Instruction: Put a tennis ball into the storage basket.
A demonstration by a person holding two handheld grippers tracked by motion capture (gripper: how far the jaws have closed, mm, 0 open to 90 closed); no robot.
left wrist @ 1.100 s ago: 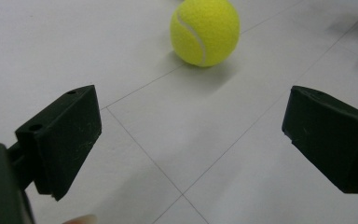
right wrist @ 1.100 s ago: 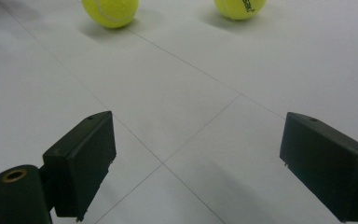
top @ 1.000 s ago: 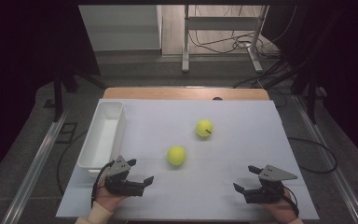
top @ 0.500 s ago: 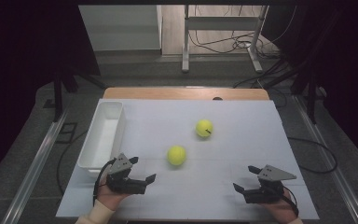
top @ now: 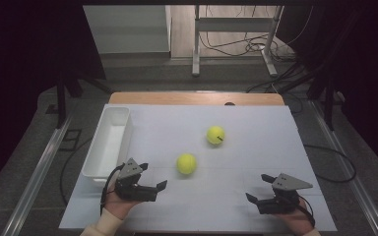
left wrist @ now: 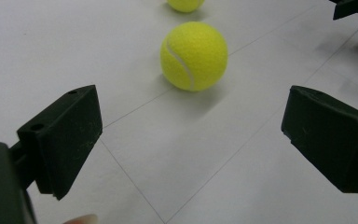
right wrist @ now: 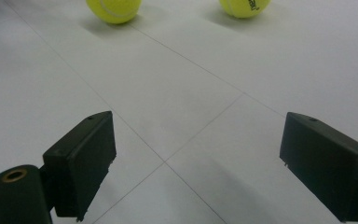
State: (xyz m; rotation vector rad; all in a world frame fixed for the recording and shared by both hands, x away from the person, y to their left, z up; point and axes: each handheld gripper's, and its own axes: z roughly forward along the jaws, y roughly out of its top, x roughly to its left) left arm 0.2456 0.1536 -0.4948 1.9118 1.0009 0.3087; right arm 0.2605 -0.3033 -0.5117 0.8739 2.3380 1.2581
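Two yellow tennis balls lie on the white table top (top: 261,142). The nearer ball (top: 186,163) (left wrist: 194,56) rests a short way ahead and right of my left gripper (top: 152,176) (left wrist: 191,140), which is open and holds nothing. Past it lies the farther ball (top: 215,135) (left wrist: 185,3), marked with dark print. My right gripper (top: 258,188) (right wrist: 198,158) hovers open and empty near the front right of the table. In its view the nearer ball (right wrist: 114,8) and the farther ball (right wrist: 244,7) sit well ahead, at the top edge.
A long white tray (top: 126,132) stands along the table's left side, just beyond my left gripper. The table's wooden far edge (top: 192,98) borders a dark floor with cables and a stand's legs. The right gripper's tip (left wrist: 354,7) shows at the top right of the left gripper view.
My left gripper has edged slightly right and forward toward the nearer ball. The right gripper and both balls have stayed put.
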